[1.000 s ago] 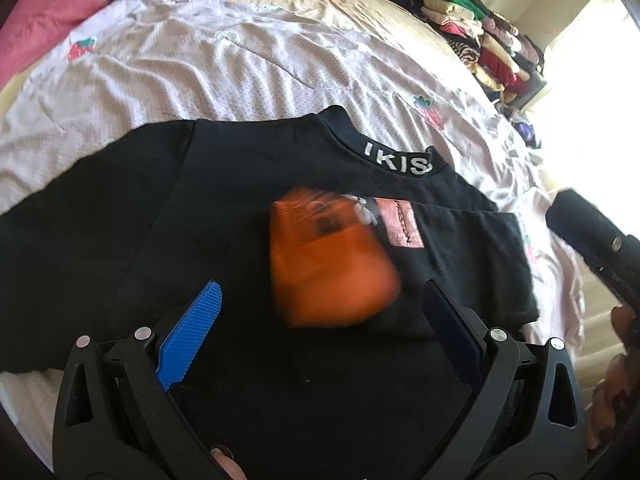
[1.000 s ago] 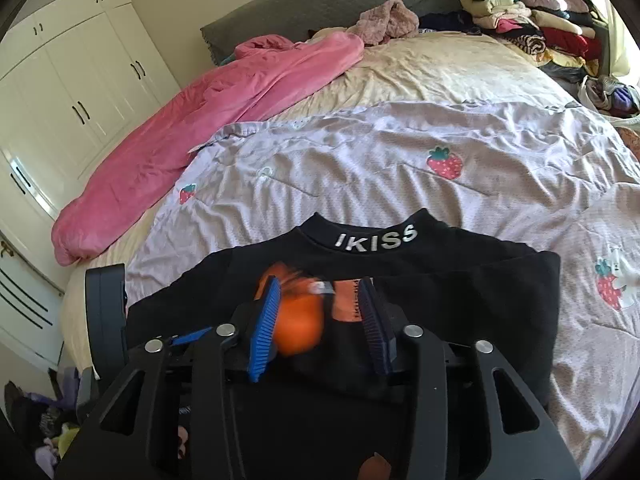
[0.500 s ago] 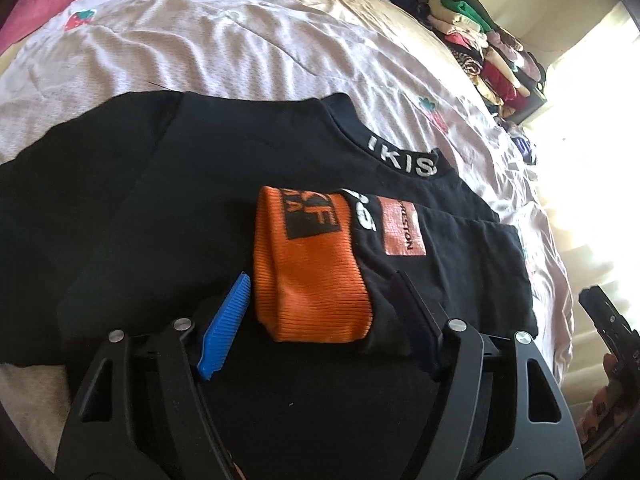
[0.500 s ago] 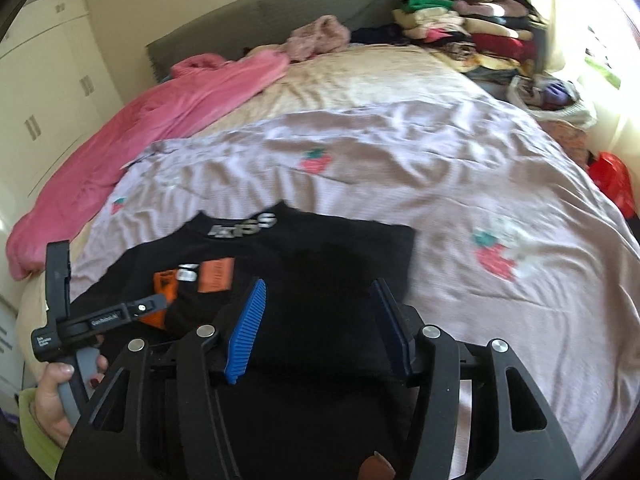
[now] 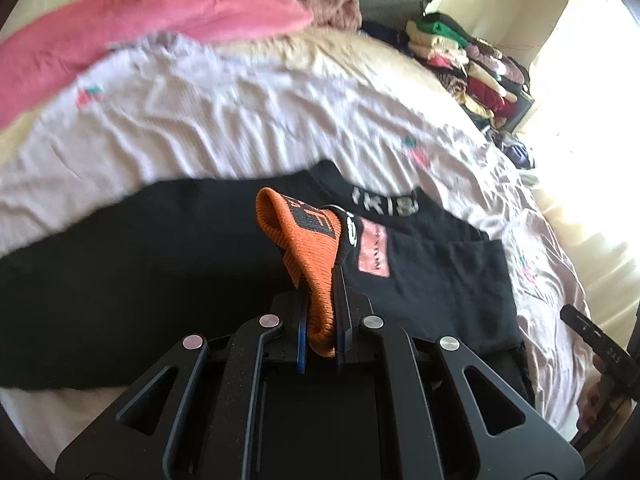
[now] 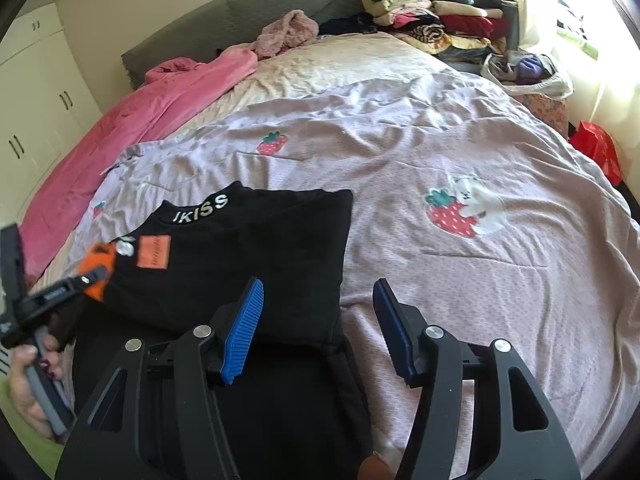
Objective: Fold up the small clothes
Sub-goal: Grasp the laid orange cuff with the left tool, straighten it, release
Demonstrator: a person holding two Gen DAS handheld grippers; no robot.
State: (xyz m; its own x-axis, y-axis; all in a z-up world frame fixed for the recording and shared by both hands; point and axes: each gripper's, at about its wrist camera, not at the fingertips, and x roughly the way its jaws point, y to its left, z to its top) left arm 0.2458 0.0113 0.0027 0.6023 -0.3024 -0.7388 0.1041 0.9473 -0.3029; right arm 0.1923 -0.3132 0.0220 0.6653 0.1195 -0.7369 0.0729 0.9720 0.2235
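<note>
Left wrist view: left gripper [image 5: 320, 320] clamped tight on the orange ribbed cuff [image 5: 310, 256] of the black top [image 5: 140, 272], the cuff bunched and pinched between the blue pads, its free end curling upward toward the collar lettering. Black top spread flat on the lilac strawberry quilt [image 5: 240, 120] of the bed, right side already doubled inward with a straight outer edge.

Right wrist view: right gripper [image 6: 318, 328] parted about halfway, nothing between its pads, poised over the right edge of the black top [image 6: 248, 264] where cloth meets quilt [image 6: 440, 140]. Left gripper [image 6: 52, 292] seen at the far left with the orange cuff [image 6: 96, 264] in its grip.

Likely step: carrying the sleeve cuff across the body to tidy the fold. Best done by lifting only enough to clear the cloth, drawing the cuff straight along the intended crease, laying it flat before release. Worth pinning the folded right edge with the free gripper to stop the body sliding or the earlier fold springing open. Risk of dragging the layer underneath if the pinch has caught more than the cuff; cannot tell from here.

Count: one black top, one orange cuff visible, two grippers, one pink blanket [image 6: 132, 128], one stack of folded clothes [image 6: 436, 12] beyond the bed, at least three strawberry prints on the quilt.
</note>
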